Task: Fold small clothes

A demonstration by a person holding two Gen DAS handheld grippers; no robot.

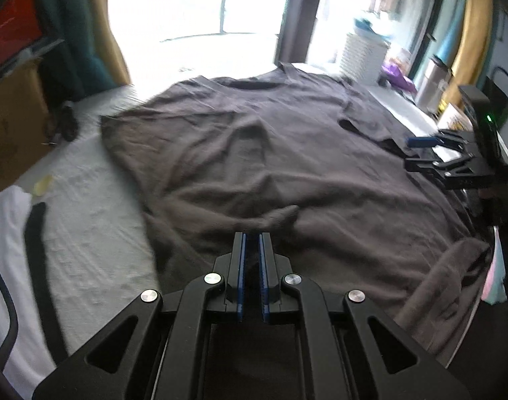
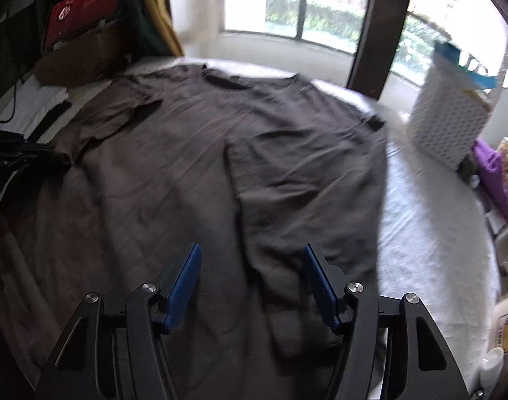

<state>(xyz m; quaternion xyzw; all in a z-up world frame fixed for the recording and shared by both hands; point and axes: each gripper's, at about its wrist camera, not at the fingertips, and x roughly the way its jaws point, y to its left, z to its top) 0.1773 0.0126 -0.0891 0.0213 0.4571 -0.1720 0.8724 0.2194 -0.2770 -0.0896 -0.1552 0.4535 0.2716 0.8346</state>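
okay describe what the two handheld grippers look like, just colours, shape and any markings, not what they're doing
Both are matte black. The left gripper and right gripper each have two straight fingers faced with blue ribbed pads, carried on angular linkage arms with triangular cut-outs and round silver pivot bolts. Seen from the left wrist view, the right gripper's body shows a small green light. No cables or sleeves are visible.

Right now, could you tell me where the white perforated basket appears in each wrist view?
Left wrist: white perforated basket upper right, beyond the brown T-shirt.
Right wrist: basket at the right edge, beside the shirt.
Shared landmark: the shirt's dark neckline.
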